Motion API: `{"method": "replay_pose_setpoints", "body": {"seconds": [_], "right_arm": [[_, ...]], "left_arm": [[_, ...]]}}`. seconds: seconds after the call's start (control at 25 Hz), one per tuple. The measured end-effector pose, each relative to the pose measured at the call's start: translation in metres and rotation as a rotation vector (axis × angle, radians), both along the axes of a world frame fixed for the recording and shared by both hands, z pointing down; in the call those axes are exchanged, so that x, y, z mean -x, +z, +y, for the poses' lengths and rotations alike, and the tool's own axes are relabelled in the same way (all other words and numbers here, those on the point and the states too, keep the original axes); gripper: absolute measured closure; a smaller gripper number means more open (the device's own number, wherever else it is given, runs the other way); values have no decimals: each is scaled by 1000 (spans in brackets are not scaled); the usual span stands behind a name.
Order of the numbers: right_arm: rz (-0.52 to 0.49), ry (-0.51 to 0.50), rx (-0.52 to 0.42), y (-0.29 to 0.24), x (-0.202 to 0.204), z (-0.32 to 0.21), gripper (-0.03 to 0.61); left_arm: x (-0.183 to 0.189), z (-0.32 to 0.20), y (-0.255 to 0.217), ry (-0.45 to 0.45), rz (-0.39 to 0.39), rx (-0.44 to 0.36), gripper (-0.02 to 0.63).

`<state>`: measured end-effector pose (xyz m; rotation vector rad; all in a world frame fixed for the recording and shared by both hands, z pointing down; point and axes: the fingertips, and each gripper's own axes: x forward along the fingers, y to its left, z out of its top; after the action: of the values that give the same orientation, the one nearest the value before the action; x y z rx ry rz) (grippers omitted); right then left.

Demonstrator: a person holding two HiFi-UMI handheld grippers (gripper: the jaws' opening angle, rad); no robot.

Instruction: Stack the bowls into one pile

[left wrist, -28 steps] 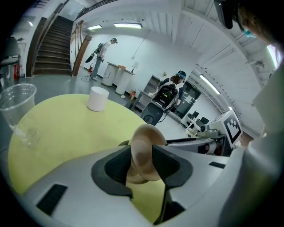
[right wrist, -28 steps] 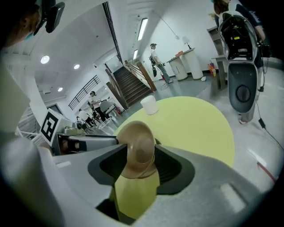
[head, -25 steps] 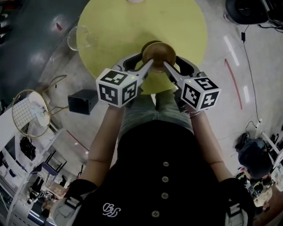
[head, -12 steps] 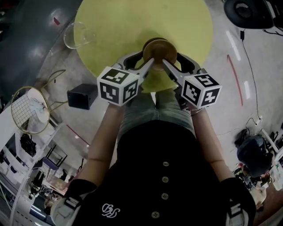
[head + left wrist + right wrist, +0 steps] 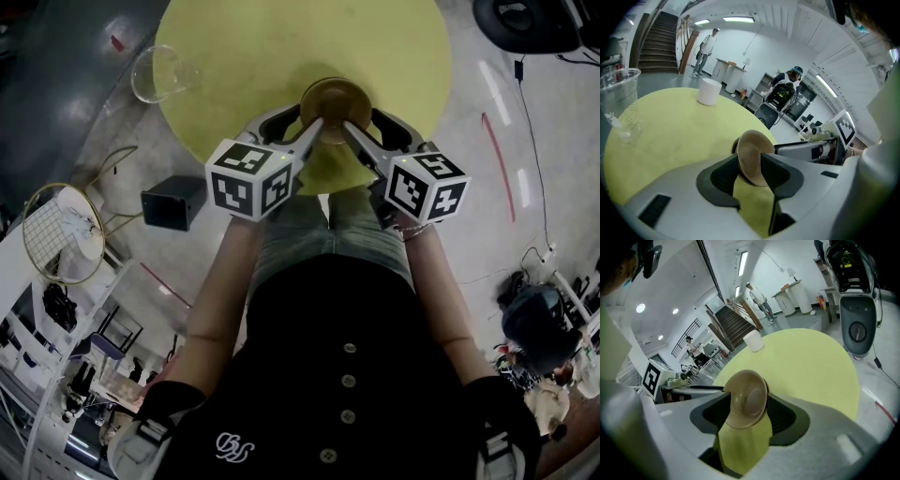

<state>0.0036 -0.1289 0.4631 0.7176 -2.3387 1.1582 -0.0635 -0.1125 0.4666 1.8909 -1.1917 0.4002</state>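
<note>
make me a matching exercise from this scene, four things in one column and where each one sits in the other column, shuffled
Things:
1 brown bowls
2 clear plastic cup
3 white cup
4 black box

Places:
a on the floor, left of the table
b far side of the yellow table
c near edge of the table, close to the person
d left edge of the table in the head view

Pairs: 1-c, 2-d, 3-b, 4-a

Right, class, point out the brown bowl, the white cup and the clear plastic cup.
brown bowl [image 5: 335,97], head view, middle of the bowl.
white cup [image 5: 709,92], left gripper view, side wall.
clear plastic cup [image 5: 618,96], left gripper view, side wall.
</note>
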Motion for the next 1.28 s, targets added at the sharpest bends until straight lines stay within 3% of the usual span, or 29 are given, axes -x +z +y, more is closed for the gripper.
{"method": "replay_pose_setpoints", "body": {"seconds": [0.28, 0.76, 1.0, 1.28], "right_arm": [[3, 18, -24, -4, -1, -3, 345], [-45, 90, -154, -47, 2, 0, 347], [-109, 115, -220, -72, 13, 6, 347], [-252, 118, -319, -120, 35, 27, 347]], "left_arm": [[11, -3, -5, -22, -10, -28, 474], [15, -1, -56, 23, 36, -192, 474], [18, 0, -86, 52, 81, -285, 475], [25, 15, -121, 60, 161, -409, 476]]}}
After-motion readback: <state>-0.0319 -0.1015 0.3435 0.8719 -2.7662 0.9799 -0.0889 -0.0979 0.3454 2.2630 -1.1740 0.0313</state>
